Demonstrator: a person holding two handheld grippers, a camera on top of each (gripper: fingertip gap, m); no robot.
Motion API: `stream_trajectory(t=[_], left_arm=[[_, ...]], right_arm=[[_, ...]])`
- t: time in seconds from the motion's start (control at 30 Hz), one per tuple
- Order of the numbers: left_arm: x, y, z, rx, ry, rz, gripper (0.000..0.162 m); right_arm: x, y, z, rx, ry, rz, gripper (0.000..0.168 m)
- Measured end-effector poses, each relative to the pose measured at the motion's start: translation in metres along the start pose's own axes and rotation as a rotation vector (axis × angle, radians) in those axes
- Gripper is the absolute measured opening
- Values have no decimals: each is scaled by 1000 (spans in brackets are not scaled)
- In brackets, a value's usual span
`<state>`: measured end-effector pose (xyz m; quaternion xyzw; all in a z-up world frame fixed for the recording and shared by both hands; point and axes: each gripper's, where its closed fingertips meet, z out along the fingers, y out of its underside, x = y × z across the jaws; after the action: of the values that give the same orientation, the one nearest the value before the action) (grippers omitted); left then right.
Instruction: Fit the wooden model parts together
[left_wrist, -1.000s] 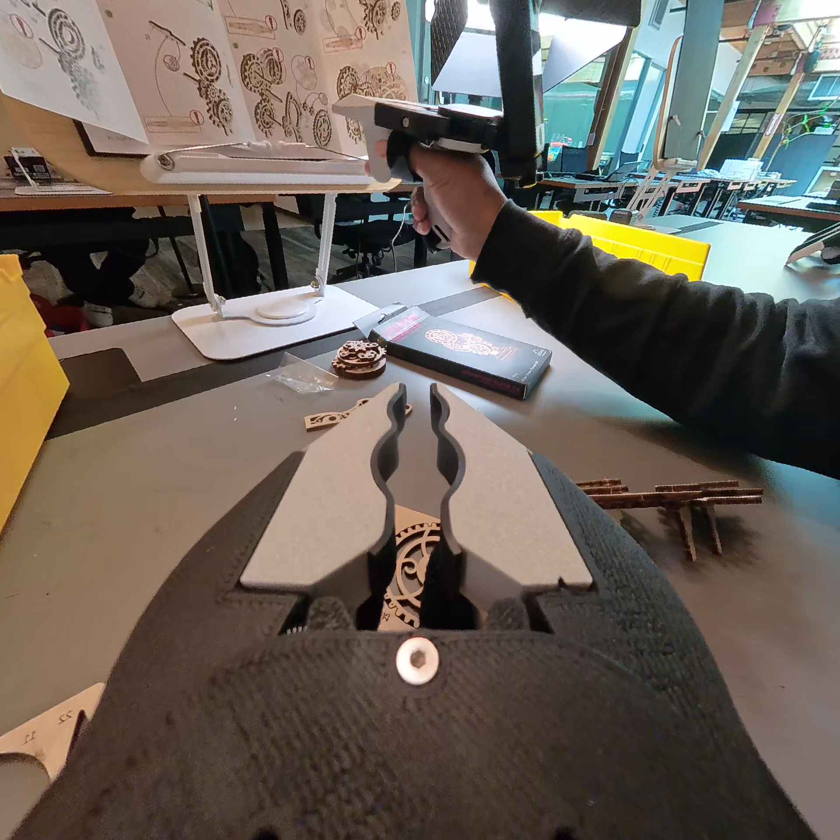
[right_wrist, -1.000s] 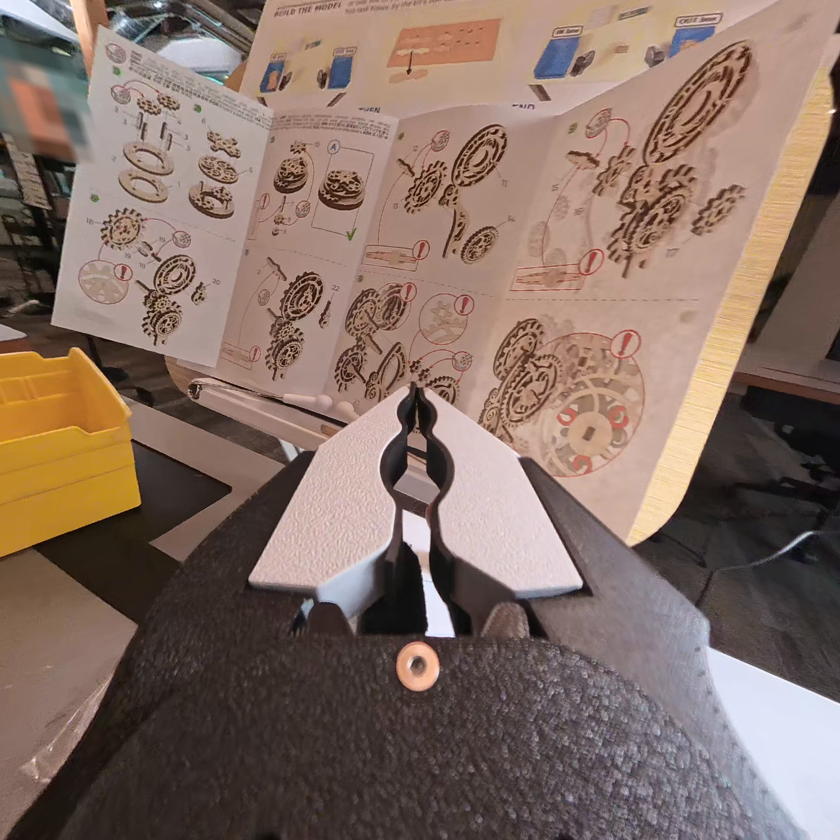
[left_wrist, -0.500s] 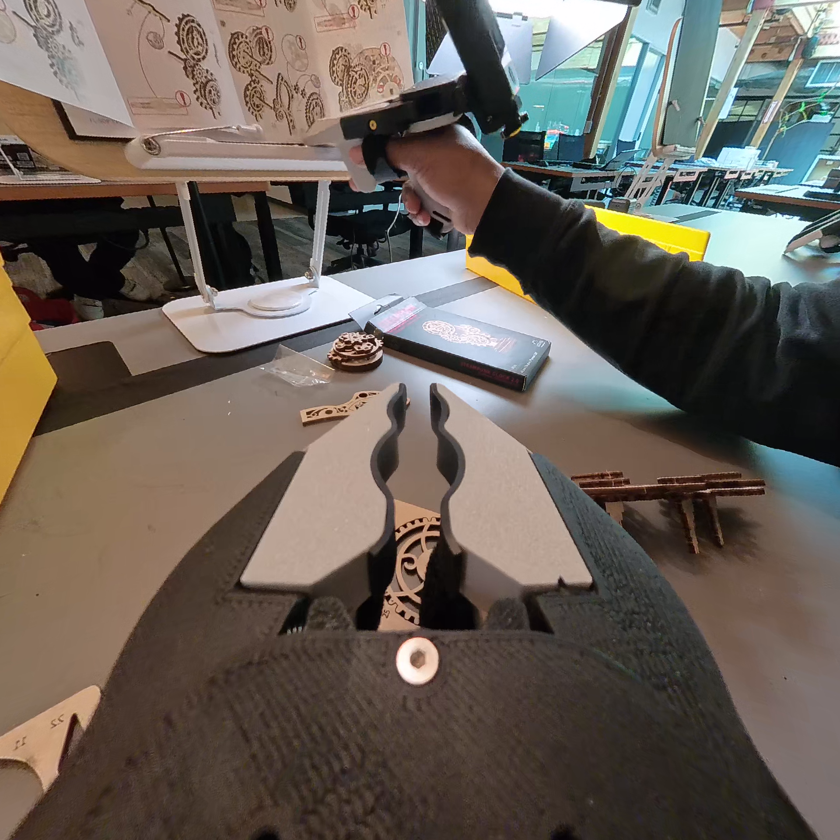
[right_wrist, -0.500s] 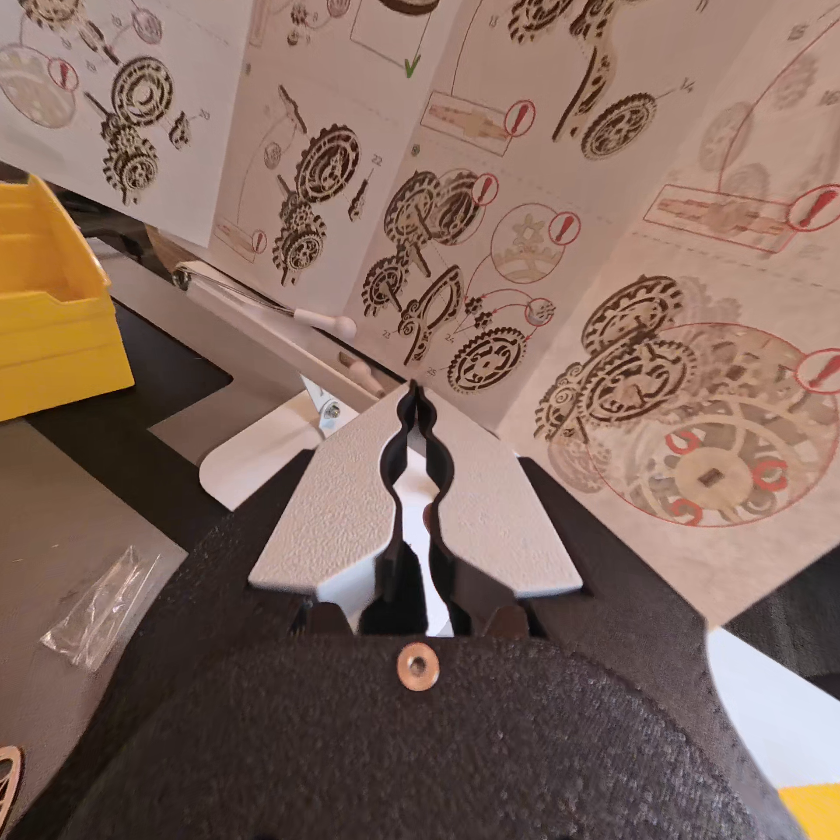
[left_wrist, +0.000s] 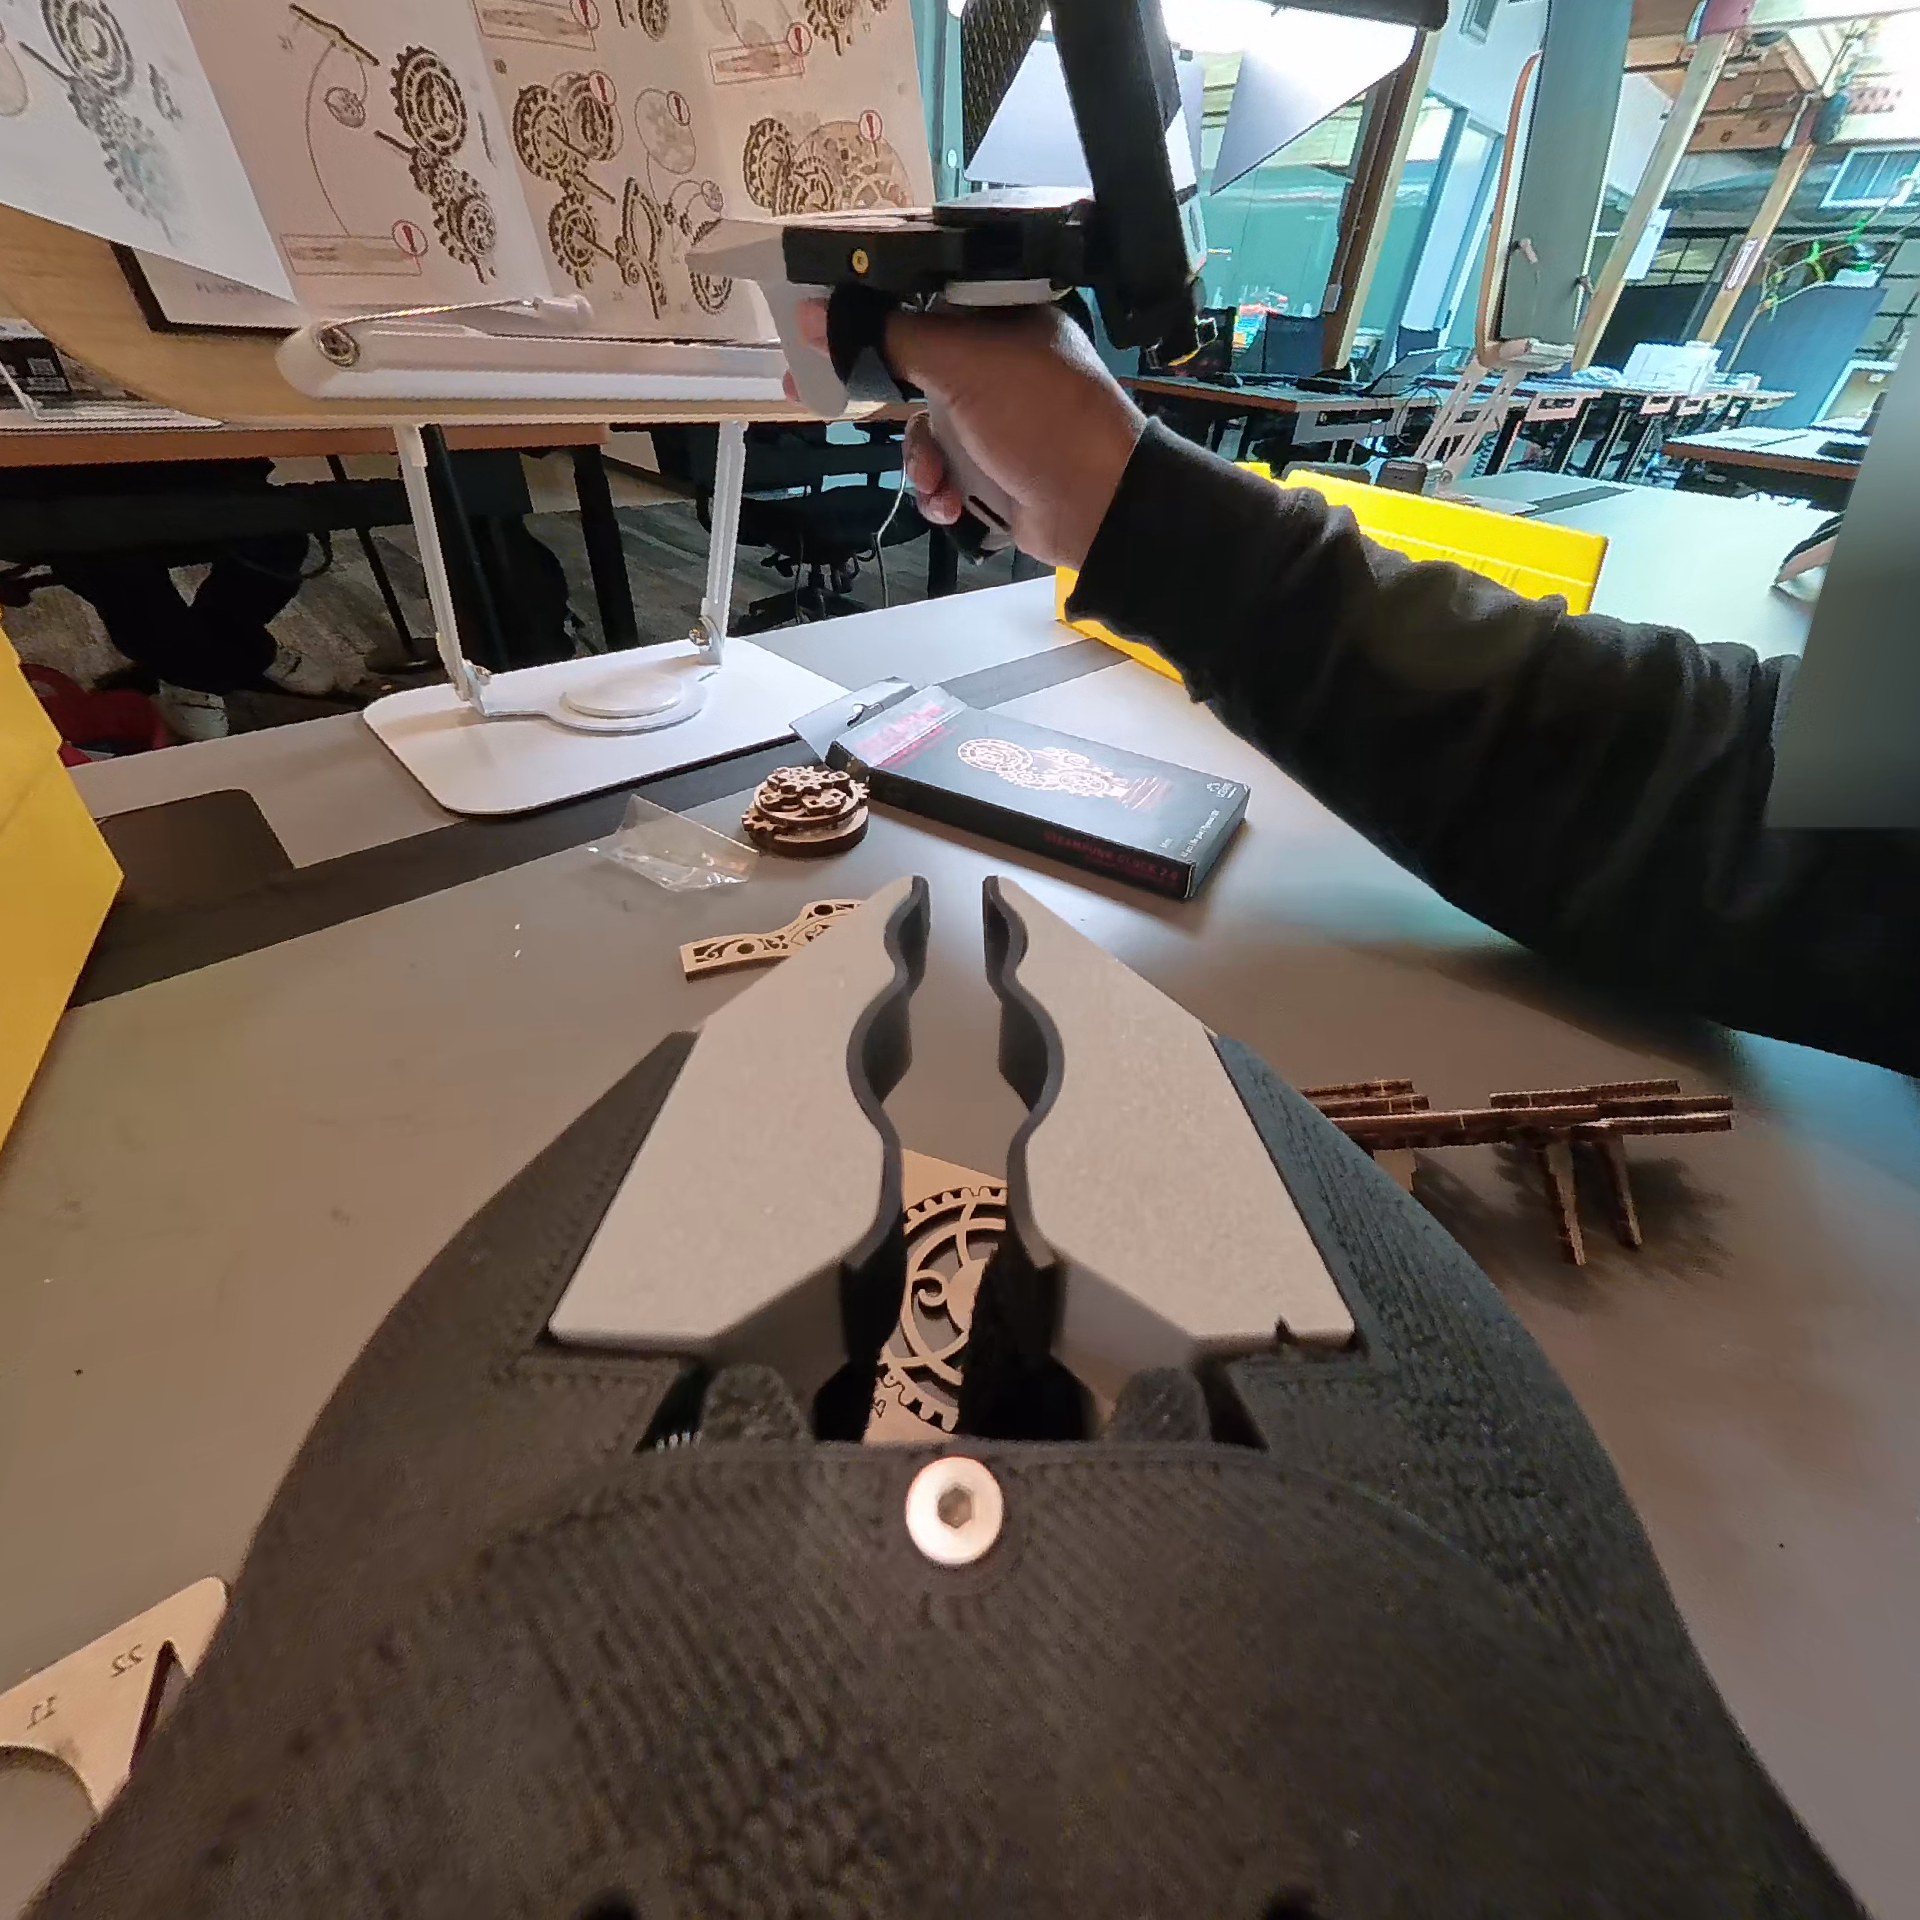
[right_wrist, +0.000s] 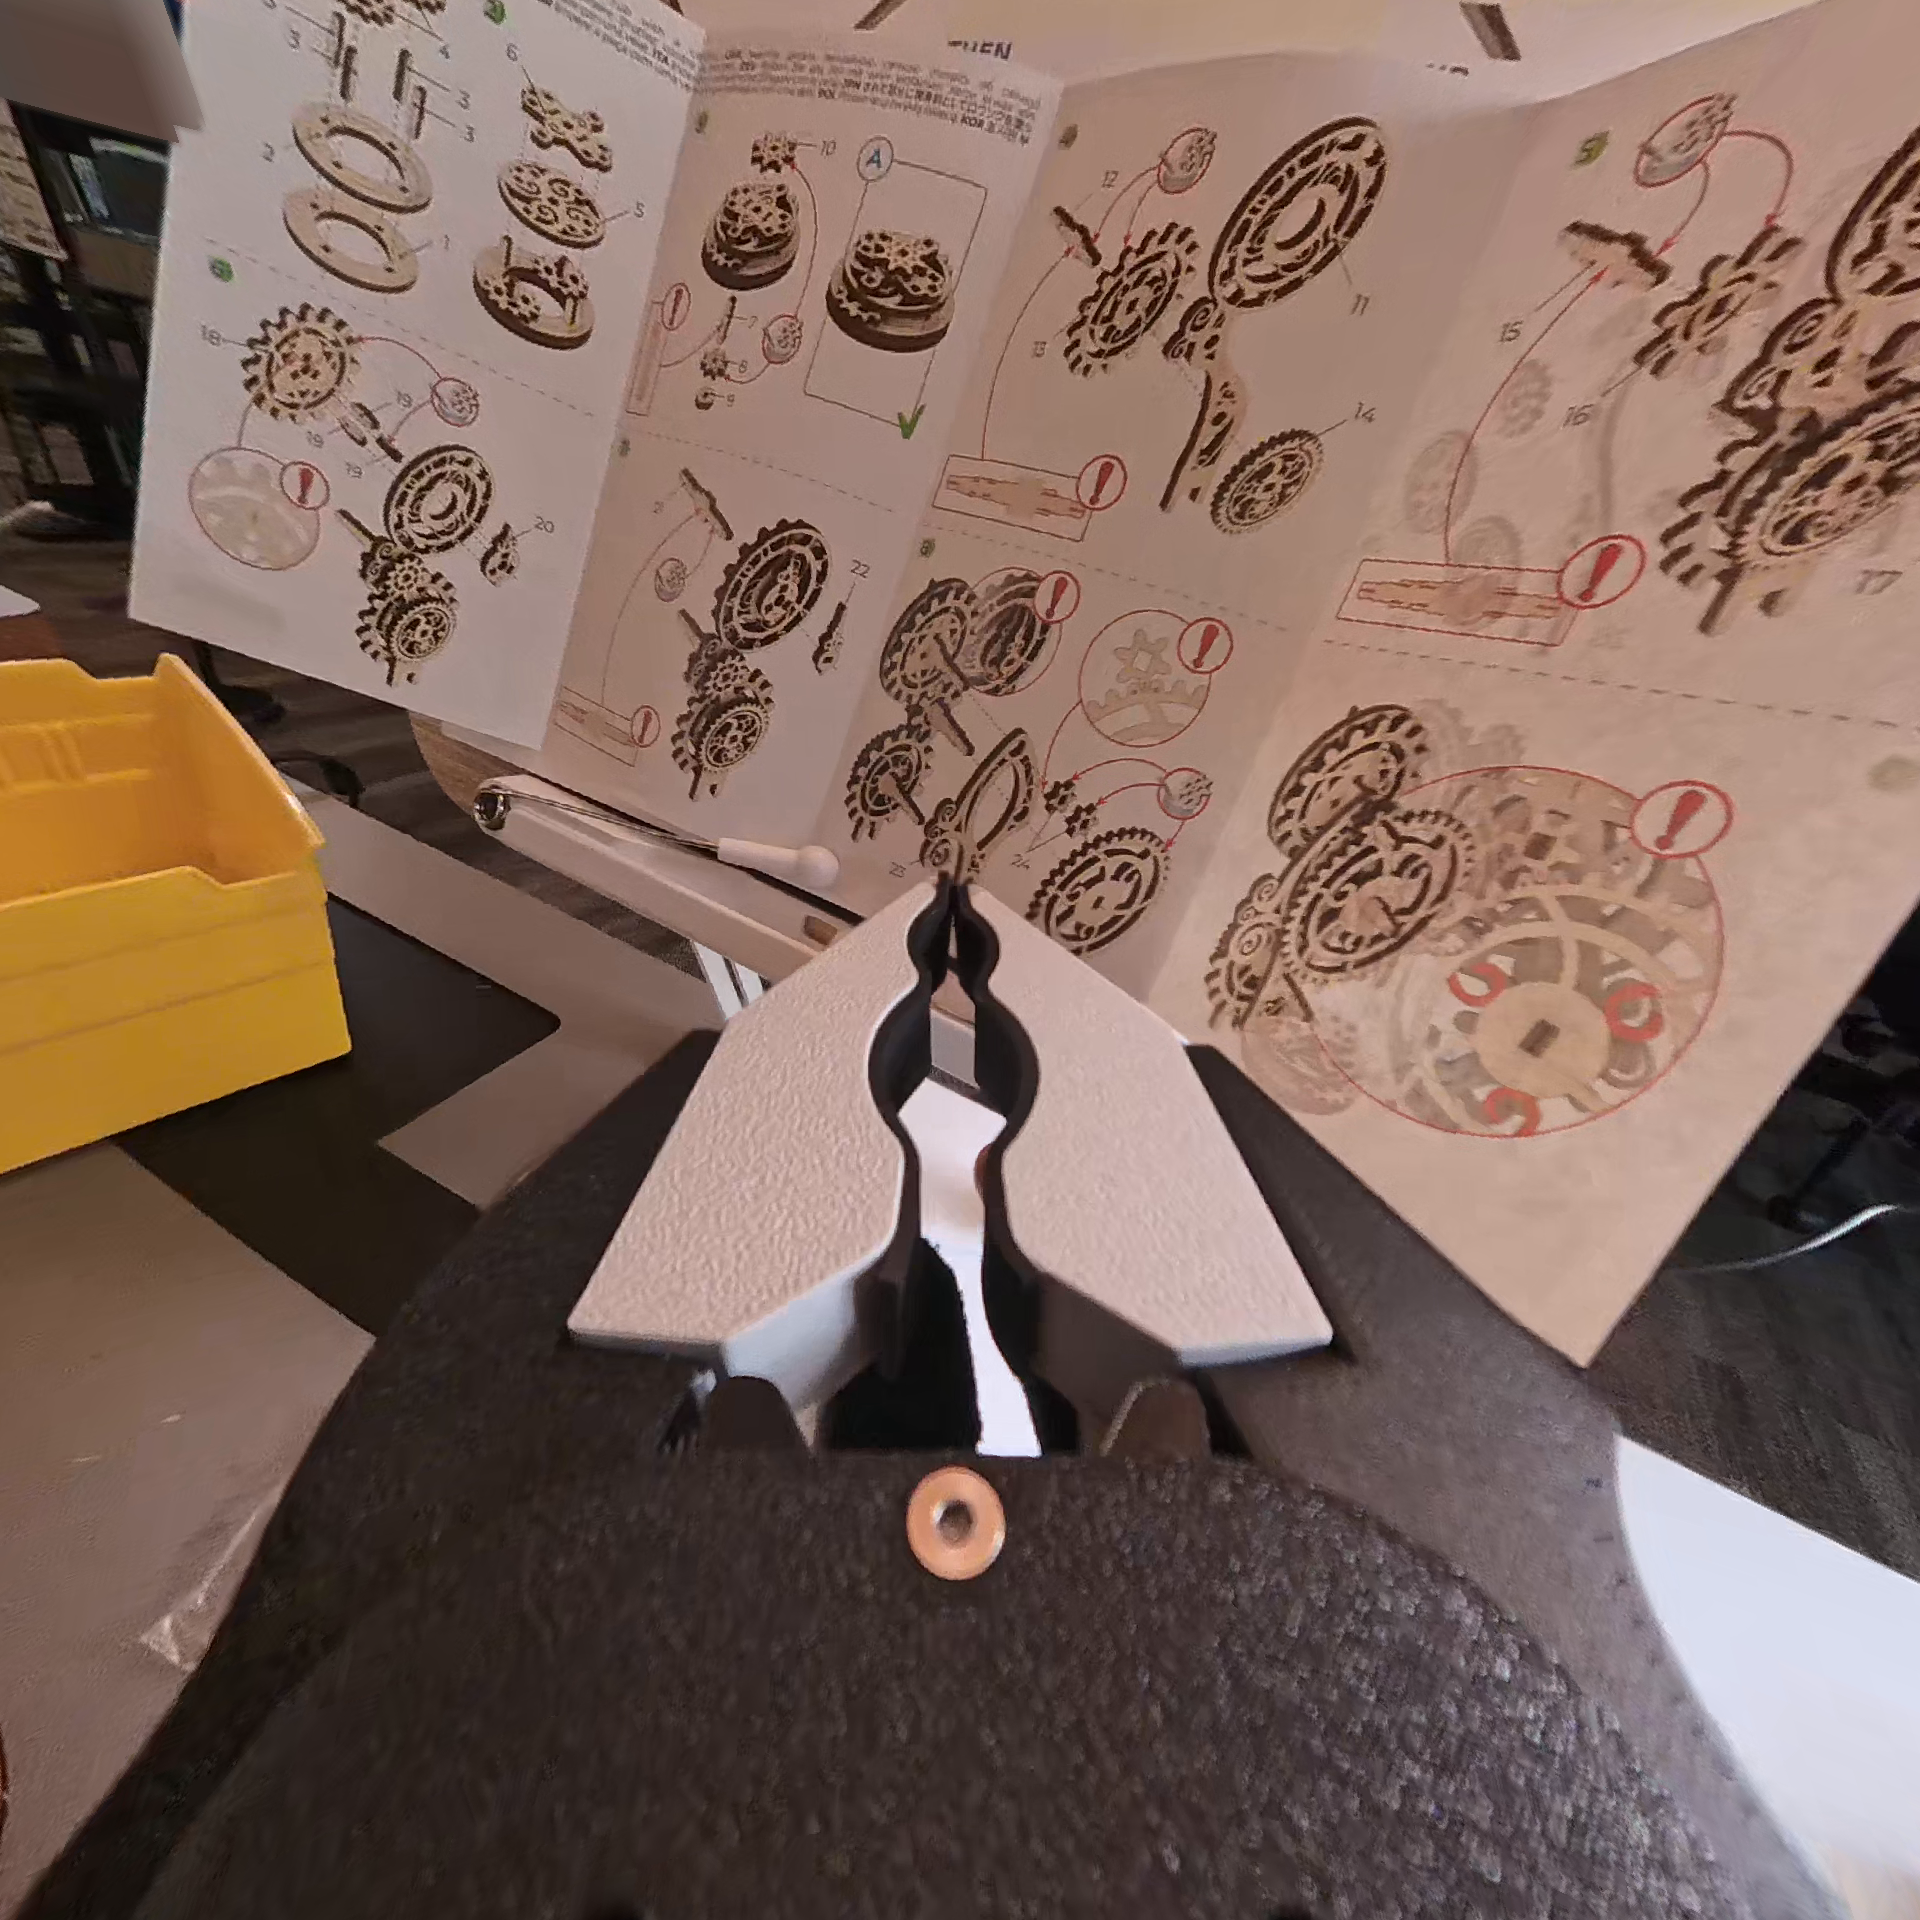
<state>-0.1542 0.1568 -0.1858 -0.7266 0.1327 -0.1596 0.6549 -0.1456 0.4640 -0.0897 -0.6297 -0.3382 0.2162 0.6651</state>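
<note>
Right fingers (right_wrist: 790, 1122) closed before instruction sheet (right_wrist: 1195, 436).

Right gripper (right_wrist: 951, 894) back up and away from the instruction sheet (right_wrist: 1143, 436), level again.

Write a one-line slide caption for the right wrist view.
Right tool, tips shut with nothing between them, raised toward the folded instruction sheet on its white stand; yellow bin at left.
</note>
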Motion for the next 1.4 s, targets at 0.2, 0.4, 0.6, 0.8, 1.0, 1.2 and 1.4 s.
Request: stream_trajectory(t=[0.2,0.4,0.6,0.8,1.0,1.2,1.4], left_arm=[[-1,0,0,1,-3,4,9],[0,0,0,0,0,-3,9],[1,0,0,-1,3,-2,9],[1,1,0,-1,7,-4,9],[1,1,0,0,6,-6,9],[1,2,0,-3,8,-10,9],[1,2,0,-4,8,-12,9]], right_arm=[[-17,-9,2,65,-7,18,6],[-26,-15,-3,148,-46,24,8],[-23,-1,0,128,-51,49,5],[-20,3,1,122,-36,58,5],[-20,4,2,119,-36,72,5],[-20,3,2,118,-33,61,6],[-20,3,2,117,-33,50,6]])
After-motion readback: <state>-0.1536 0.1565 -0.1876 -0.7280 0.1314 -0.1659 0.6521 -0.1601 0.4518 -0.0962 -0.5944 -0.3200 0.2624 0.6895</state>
